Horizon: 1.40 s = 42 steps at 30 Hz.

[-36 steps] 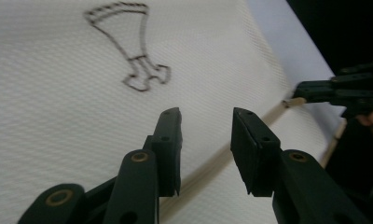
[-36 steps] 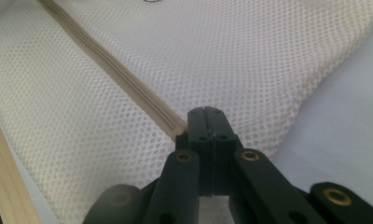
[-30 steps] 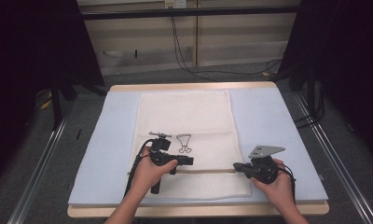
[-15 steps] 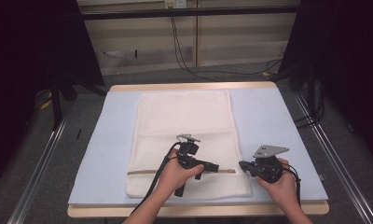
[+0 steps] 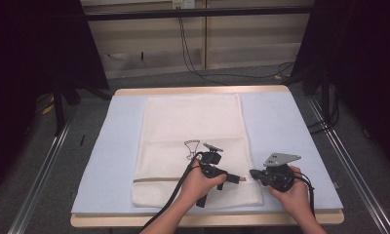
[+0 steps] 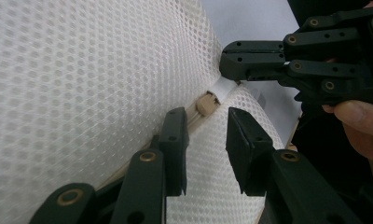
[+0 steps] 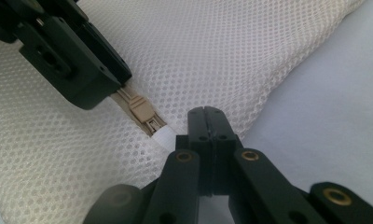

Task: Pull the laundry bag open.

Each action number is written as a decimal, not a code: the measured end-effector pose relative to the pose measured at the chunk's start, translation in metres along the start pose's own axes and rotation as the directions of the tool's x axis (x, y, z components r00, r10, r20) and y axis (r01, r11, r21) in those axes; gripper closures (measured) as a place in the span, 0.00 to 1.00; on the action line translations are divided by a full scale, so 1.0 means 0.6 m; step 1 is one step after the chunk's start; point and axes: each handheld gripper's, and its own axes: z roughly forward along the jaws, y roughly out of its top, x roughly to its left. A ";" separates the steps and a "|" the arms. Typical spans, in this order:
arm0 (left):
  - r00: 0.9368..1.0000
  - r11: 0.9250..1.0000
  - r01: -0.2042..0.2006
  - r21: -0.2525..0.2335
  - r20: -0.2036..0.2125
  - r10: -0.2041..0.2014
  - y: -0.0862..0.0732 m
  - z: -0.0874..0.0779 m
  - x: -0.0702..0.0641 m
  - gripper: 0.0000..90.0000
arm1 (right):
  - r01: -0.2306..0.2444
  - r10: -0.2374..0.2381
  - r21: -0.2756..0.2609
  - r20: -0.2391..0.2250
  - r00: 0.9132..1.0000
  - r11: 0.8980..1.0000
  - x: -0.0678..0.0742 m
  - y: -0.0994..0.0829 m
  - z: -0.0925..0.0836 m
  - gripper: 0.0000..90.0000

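Item: mesh laundry bag [image 5: 193, 141], cream-white, laid flat on the pale blue mat [image 5: 281, 126] that covers the tabletop [image 5: 203, 90]. The long axis of the bag is set running away from the person, from near edge to far edge of the mat. The beige zipper [image 5: 156, 180] is seen across the bag near its near end, at right angles to that long axis.

Zipper slider [image 6: 206, 103]: beige, found at the right-hand end of the zipper, close to the bag's right edge; it is pointed along the zipper line. A white tab [image 7: 162, 136] is seen at the corner just beyond the slider.

Left tool [image 5: 236, 180]: held over the zipper, just left of the slider, pointed along it toward the bag's right edge. Its jaws have just been closing and are seen parted, astride the zipper line, short of the slider; no pad is pressed on anything.

Right tool [image 5: 254, 174]: held at the bag's right edge, pointed back toward the slider. Its jaws are pressed together on the white tab
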 end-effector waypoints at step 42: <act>0.997 0.997 0.073 0.032 0.009 -0.073 0.013 -0.010 0.013 0.97 | -0.002 0.002 -0.005 -0.017 1.000 1.000 -0.004 -0.005 0.002 1.00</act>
